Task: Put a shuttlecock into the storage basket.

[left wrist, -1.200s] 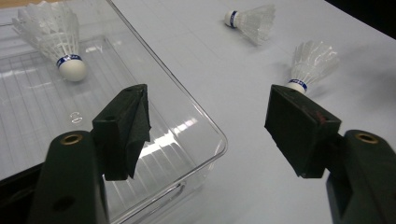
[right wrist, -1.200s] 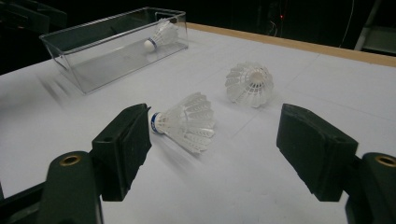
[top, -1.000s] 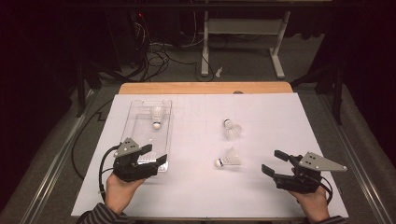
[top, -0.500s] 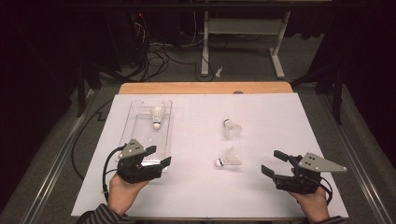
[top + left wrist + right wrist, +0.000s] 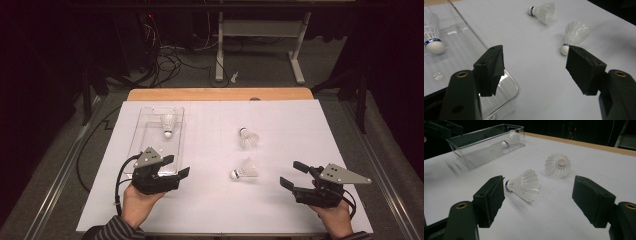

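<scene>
Left hand-held gripper (image 5: 176,166) has its jaws apart and empty, over the near end of the clear tray (image 5: 143,131). Right hand-held gripper (image 5: 294,174) also has its jaws apart and empty, low over the table (image 5: 210,210). One shuttlecock (image 5: 169,124) lies in the tray. Near shuttlecock (image 5: 244,170) lies on its side between the grippers, touching neither; far shuttlecock (image 5: 248,138) sits just beyond it.
</scene>
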`<act>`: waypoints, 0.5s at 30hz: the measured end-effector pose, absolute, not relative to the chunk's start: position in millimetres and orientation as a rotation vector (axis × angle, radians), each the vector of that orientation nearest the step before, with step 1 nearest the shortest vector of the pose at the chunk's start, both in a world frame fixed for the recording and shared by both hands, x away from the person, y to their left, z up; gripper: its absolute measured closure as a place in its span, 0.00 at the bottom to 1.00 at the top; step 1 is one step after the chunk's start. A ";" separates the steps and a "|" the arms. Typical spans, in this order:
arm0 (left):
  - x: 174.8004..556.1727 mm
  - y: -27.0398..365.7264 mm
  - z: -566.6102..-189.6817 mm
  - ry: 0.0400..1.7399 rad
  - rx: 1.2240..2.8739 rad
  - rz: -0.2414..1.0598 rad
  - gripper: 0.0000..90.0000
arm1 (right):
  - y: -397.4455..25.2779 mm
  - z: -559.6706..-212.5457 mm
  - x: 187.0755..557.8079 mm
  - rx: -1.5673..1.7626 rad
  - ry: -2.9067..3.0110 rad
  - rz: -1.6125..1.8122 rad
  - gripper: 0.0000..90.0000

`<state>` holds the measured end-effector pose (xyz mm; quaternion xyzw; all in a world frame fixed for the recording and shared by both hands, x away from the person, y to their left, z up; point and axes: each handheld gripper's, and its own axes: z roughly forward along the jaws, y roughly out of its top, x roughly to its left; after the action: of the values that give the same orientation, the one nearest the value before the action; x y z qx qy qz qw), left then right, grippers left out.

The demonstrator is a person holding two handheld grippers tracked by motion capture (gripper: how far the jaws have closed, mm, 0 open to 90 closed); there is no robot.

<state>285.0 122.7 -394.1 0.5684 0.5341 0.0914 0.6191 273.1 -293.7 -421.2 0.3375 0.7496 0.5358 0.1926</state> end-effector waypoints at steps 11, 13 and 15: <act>290.8 109.2 -393.6 1.212 1.334 0.187 0.36 | -294.0 -421.2 273.2 0.950 2.103 1.507 0.29; 292.0 107.7 -392.8 1.212 1.329 0.183 0.36 | -294.5 -421.3 273.4 0.951 2.102 1.508 0.29; 292.7 106.3 -392.3 1.209 1.328 0.182 0.36 | -294.4 -421.1 273.3 0.950 2.104 1.509 0.29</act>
<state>292.7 106.3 -392.3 0.5774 0.5256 0.0790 0.6197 273.3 -294.4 -421.1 0.3381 0.7489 0.5370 0.1908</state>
